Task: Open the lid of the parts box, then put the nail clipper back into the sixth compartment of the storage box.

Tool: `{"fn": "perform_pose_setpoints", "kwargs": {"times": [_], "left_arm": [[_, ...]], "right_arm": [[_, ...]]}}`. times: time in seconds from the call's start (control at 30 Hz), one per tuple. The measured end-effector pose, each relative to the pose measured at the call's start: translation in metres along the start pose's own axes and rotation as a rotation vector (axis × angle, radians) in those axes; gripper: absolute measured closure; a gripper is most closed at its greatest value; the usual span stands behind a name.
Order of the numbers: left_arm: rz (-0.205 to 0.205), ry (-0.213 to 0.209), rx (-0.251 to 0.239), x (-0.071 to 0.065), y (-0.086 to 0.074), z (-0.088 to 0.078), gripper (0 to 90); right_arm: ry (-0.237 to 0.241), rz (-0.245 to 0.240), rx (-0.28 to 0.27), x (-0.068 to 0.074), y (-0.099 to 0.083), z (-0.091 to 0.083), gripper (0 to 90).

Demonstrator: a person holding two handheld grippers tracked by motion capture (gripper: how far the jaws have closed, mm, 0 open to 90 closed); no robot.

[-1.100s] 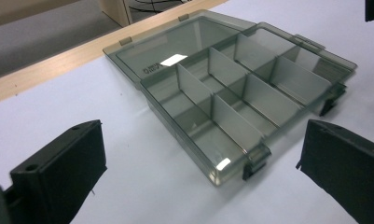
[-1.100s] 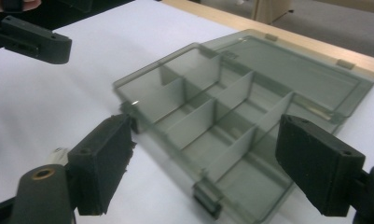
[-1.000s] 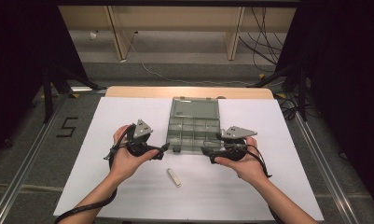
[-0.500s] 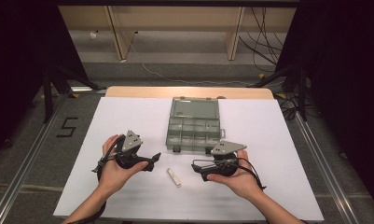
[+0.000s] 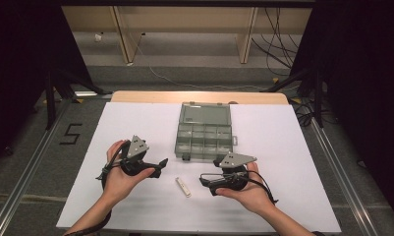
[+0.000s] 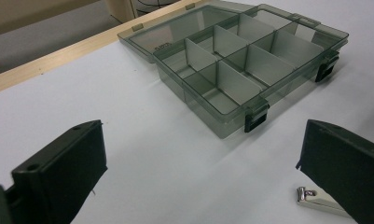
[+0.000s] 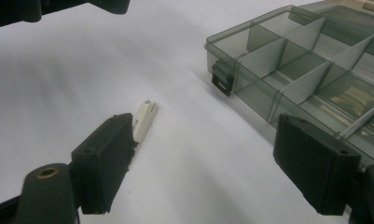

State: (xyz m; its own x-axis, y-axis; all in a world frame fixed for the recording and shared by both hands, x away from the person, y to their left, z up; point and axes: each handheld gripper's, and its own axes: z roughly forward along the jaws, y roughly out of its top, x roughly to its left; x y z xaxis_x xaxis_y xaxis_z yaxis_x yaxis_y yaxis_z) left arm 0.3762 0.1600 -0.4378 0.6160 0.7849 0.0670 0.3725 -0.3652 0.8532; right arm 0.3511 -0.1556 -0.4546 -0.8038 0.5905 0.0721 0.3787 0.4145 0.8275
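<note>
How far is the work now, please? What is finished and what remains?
Done: the box lies open, its compartments empty. In hand: both grippers, left and right, are open beside the nail clipper; neither holds it. Left: probably grasping the clipper and placing it in a compartment.

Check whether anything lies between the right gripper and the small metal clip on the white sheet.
Nothing visible does. The metal clip lies alone on the white sheet, just left of the right gripper, whose jaws stand open. The compartment box sits farther back, off that path, and the left gripper is apart on the clip's other side.
</note>
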Motion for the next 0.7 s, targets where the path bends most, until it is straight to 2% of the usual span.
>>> {"fn": "perform_pose_setpoints", "kwargs": {"times": [0.03,0.07,0.2,0.27,0.33,0.53,0.57,0.6,0.7], "left_arm": [[-0.019,0.001,-0.012,-0.001,0.000,0.001,0.0],[-0.021,0.005,-0.012,0.000,0.000,0.001,0.0],[-0.023,0.005,-0.012,0.000,0.000,0.001,0.0],[-0.012,0.001,0.000,0.001,-0.001,0.000,0.0],[-0.035,-0.008,-0.013,0.000,-0.001,0.000,0.0],[-0.027,0.012,-0.026,-0.001,0.000,-0.003,0.0],[-0.014,0.010,-0.016,0.000,0.001,-0.004,0.0],[-0.026,0.012,-0.028,-0.001,0.001,-0.003,0.0],[-0.022,0.012,-0.025,-0.001,0.001,-0.003,0.0]], "right_arm": [[-0.003,0.001,-0.001,0.000,0.000,0.000,21.3],[-0.003,0.004,-0.004,0.000,0.000,-0.001,21.3],[-0.005,0.012,-0.007,-0.002,0.000,-0.003,21.3],[-0.011,0.013,-0.010,-0.003,0.001,-0.003,21.3],[-0.007,0.013,-0.012,-0.002,0.001,-0.002,21.3],[0.010,-0.001,-0.007,0.004,0.004,0.003,21.3],[0.017,0.000,-0.006,0.005,0.004,0.004,21.4],[0.011,-0.009,-0.005,0.006,0.004,0.005,21.5],[0.023,-0.018,0.000,0.010,0.004,0.007,21.5]]}}
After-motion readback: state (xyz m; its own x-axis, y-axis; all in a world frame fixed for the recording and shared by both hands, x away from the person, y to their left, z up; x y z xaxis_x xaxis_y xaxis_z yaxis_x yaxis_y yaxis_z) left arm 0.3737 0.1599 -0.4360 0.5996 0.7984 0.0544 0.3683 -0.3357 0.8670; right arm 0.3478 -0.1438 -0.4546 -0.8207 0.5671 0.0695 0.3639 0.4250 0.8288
